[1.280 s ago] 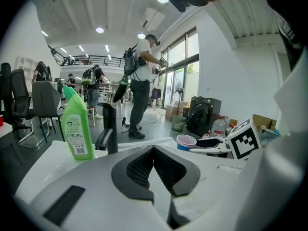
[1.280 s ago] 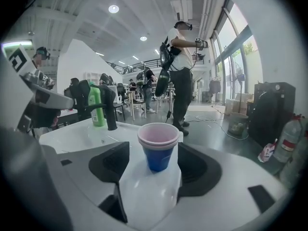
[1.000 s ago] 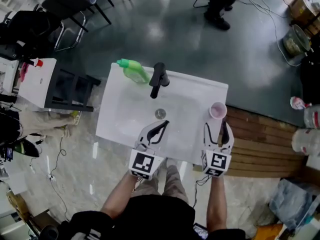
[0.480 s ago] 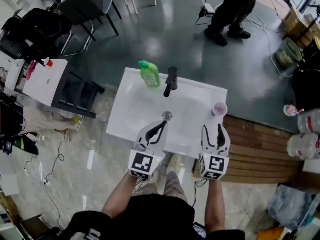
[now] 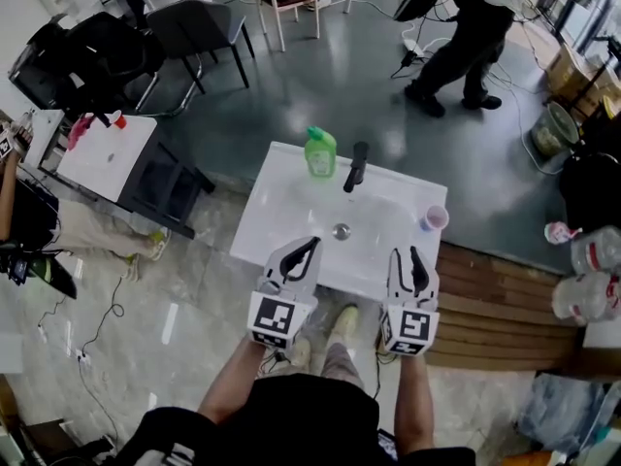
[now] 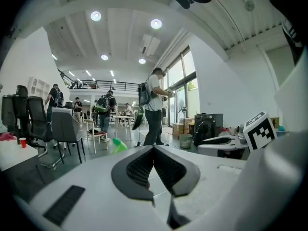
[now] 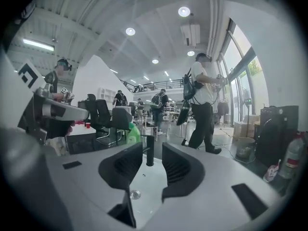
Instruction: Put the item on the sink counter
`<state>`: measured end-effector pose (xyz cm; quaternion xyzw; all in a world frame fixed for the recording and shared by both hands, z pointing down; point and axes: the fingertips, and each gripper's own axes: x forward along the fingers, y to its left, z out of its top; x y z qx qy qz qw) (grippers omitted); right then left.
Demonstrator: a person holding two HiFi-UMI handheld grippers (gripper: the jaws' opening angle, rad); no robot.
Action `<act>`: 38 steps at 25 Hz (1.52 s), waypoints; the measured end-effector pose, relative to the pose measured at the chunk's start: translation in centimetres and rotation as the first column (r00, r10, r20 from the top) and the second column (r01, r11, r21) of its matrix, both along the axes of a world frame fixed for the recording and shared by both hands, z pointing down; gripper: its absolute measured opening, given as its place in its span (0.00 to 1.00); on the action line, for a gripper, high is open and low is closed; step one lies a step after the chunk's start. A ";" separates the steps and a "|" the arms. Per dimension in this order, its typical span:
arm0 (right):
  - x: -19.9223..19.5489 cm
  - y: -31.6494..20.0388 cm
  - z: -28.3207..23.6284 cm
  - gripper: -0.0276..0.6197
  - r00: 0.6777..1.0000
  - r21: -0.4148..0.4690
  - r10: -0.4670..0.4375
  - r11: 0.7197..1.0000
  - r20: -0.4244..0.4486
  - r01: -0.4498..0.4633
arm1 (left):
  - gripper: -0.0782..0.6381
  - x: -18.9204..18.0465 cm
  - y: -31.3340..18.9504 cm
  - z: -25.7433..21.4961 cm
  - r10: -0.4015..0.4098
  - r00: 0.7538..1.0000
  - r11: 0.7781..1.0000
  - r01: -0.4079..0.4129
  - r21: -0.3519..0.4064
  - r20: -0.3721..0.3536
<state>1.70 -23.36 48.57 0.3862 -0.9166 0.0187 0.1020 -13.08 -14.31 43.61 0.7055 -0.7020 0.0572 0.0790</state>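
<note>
The left tongs (image 5: 313, 244) are closed tip to tip and empty. The right tongs (image 5: 408, 255) are closing on nothing, with the black faucet (image 7: 149, 150) visible beyond their gap. The pink cup (image 5: 434, 218) stands at the right corner of the white sink tabletop (image 5: 281, 212), apart from both tongs, so the placing looks finished and the next move needs only a clear withdrawal. A green soap bottle (image 5: 320, 152) stands beside the faucet. No writing is readable, only the square markers (image 5: 278, 318).

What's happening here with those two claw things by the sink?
A person stands at a white sink with a gripper in each hand. The left gripper is shut and empty; on the right gripper the jaws are closing on nothing. A pink cup already stands on the sink's right edge, clear of both; a green bottle and black faucet sit at the back.
</note>
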 end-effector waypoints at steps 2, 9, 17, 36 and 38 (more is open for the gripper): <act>-0.8 1.3 -1.1 0.22 1.000 0.015 -0.008 1.000 0.004 0.008 | 0.11 -0.5 1.2 -0.7 -0.005 1.000 1.000 0.005 0.014 0.006; -2.3 6.4 -3.0 0.16 1.000 0.047 -0.026 0.999 0.007 0.026 | 0.11 -1.4 5.7 -2.2 -0.004 1.000 0.999 0.003 0.040 0.017; -2.1 11.0 -5.4 0.09 1.000 0.087 0.003 0.996 0.016 -0.004 | 0.11 -1.6 10.1 -3.0 0.014 1.000 0.998 -0.016 0.063 0.026; -0.8 15.1 -6.0 0.04 0.999 0.093 0.039 0.995 0.029 -0.042 | 0.11 -0.6 13.4 -3.7 0.051 0.998 0.995 -0.053 0.083 0.032; -0.9 15.0 -5.8 0.04 0.999 0.104 0.028 0.994 0.040 -0.032 | 0.11 -0.7 13.3 -3.9 0.054 0.998 0.995 -0.057 0.084 0.035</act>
